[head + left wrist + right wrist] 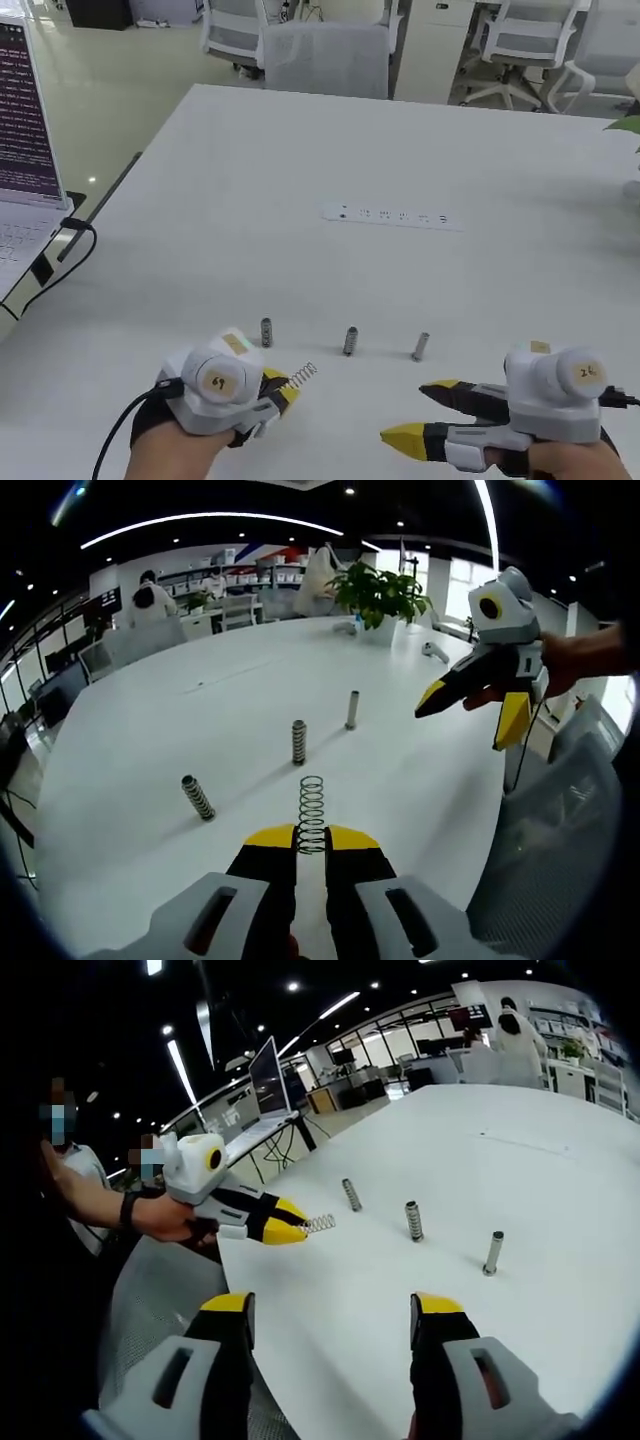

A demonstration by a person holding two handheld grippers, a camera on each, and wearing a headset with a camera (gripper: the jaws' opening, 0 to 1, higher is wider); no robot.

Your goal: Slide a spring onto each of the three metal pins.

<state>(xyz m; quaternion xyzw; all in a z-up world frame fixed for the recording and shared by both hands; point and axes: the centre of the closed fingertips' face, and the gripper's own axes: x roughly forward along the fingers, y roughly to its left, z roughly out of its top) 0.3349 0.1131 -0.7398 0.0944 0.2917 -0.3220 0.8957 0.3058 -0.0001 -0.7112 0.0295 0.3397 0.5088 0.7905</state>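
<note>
Clamping tool: left gripper (285, 388), yellow-tipped jaws pinched together on one end of the loose spring (312, 815). The rest of the coil pokes out ahead toward the pins.
open tool: right gripper (420, 412), jaws spread wide apart with nothing between them. It's hovering at the near right of the table, well apart from the pins.
left pin (266, 332): standing upright, coils already wound round its shaft.
middle pin (350, 341): same deal, upright and coiled.
right pin (421, 346): upright and bare, just smooth metal.
pin row: all three stand in a line running left to right, a bit farther out than the grippers. The loose spring sits nearest the left pin, not touching it.
table (300, 170): big white top, both grippers down at its near edge.
power strip (392, 215): white, lying flat farther back beyond the pins.
laptop (20, 150): open at the far left with the screen lit, and a black cable (75, 250) looping beside it.
chairs (325, 55): grey office chairs past the far edge of the table.
plant (380, 595): leafy green one, seen from the left gripper view at the table's far right.
</note>
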